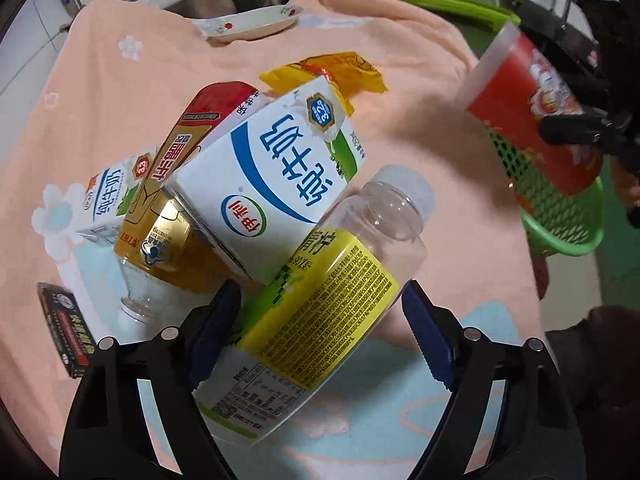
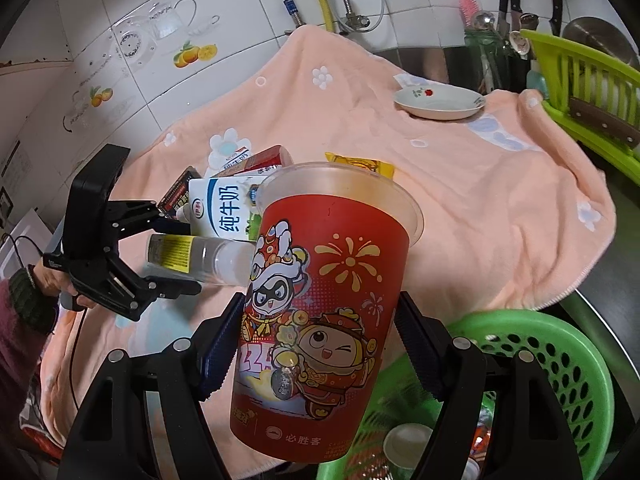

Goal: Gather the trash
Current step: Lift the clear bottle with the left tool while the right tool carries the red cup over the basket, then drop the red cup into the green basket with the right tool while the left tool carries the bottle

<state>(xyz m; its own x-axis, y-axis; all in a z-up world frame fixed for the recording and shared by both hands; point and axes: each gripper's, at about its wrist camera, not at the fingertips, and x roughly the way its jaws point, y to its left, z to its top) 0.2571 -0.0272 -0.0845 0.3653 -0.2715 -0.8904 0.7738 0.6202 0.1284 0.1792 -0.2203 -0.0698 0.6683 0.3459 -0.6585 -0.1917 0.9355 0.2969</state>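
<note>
The left tool [image 1: 320, 328] is spread around a clear bottle [image 1: 316, 312] with a yellow label; whether its pads press the bottle is hard to tell. Just beyond lie a white milk carton [image 1: 272, 176] and a gold-labelled bottle [image 1: 160, 248], partly hidden under it. The right tool [image 2: 320, 344] pinches a red cup [image 2: 324, 320], which hides the trash behind. Below it, the green basket [image 2: 568, 360] is cut off.
</note>
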